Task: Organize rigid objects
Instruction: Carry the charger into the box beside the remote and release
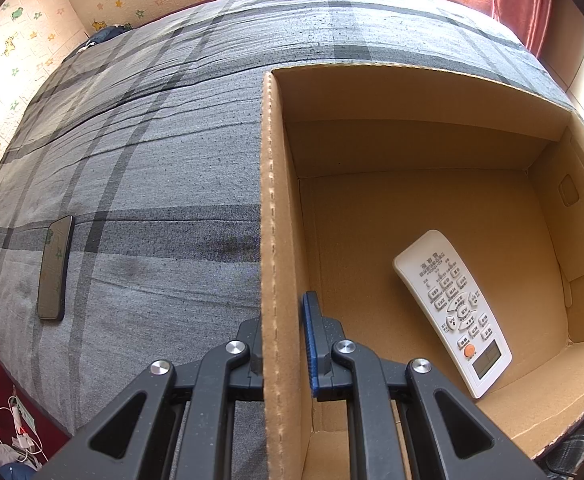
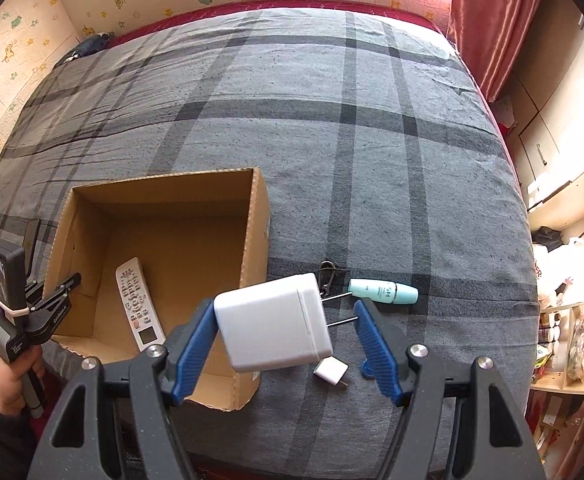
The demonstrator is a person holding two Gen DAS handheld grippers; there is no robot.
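Cardboard, plain brown and corrugated, made up the open box (image 2: 172,216) that sat on the bed (image 2: 332,120), whose cover was a grey woven cloth crossed by darker stripes. The left tongs (image 1: 284,344) were clenched on the box's left wall, one black jaw outside and one blue ribbed pad (image 1: 310,344) inside, with the wall edge running straight away from them.

Inside the box, right of those tongs, lay a white remote (image 1: 454,312), a long, slightly curved slab of plastic with rows of small buttons and one orange one. Its long axis ran from near right to far left, with the little screen at the near end. Well to the left of the left tongs, out on the cloth, a dark glossy phone (image 1: 54,268) lay flat, its length pointing away.

The right tongs (image 2: 288,340) gripped a white plug block (image 2: 272,324), a smooth boxy piece with rounded corners. The left blue pad (image 2: 196,344) pressed its side and the two metal prongs reached across to the right pad. Its prongs pointed right and a little up in the right wrist view, and it hung above the box's near right corner.

Beyond the right pad a pale green tube (image 2: 384,292) lay on its side, its length running left to right, next to a small metal clip (image 2: 328,276). Just under the block, on the cloth, lay a small white plug (image 2: 332,370), square and flat, beside a bit of blue.
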